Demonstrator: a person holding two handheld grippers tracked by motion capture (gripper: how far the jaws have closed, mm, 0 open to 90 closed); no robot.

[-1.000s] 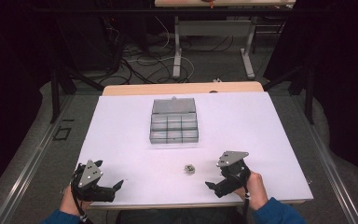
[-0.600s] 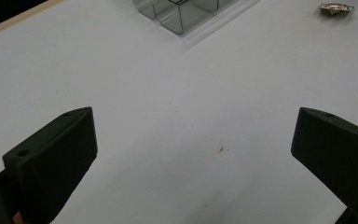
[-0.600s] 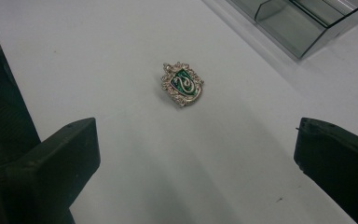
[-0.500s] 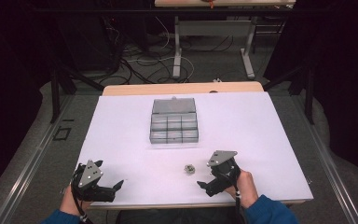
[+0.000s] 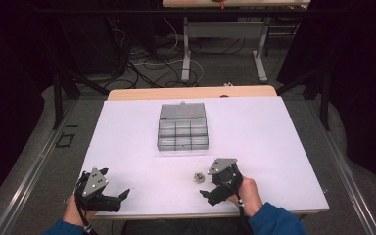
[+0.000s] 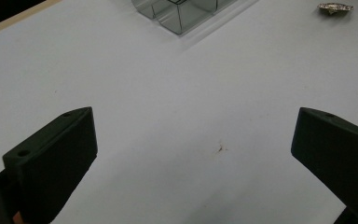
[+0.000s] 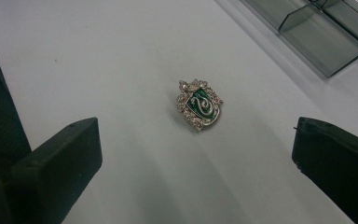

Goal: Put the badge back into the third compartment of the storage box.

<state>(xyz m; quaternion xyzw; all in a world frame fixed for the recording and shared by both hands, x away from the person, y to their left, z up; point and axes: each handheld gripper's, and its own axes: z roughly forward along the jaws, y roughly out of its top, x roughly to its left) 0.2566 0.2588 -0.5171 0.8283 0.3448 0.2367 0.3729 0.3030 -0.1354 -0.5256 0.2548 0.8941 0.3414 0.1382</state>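
A small silver crest pin (image 7: 199, 104) with a green enamel centre lies flat on the white table (image 5: 264, 142). My right gripper (image 7: 196, 154) is open, its jaws wide apart on either side of the pin and just short of it, not touching. In the high view the pin (image 5: 199, 176) sits right at the left of the right gripper (image 5: 207, 183). My left gripper (image 5: 117, 183) rests open near the front left corner, nothing between its jaws (image 6: 193, 149). The pin (image 6: 335, 7) appears far off in that view.
A clear plastic compartment box (image 5: 182, 128) with its lid laid open stands mid-table, beyond the pin; its corner (image 7: 326, 37) is at the upper right in the right gripper view. The table's front edge runs just under both hands. Cables and a desk frame (image 5: 223, 34) lie beyond the table.
My right gripper has moved left along the front of the table, up to the pin. The left gripper, the pin and the box have stayed put.
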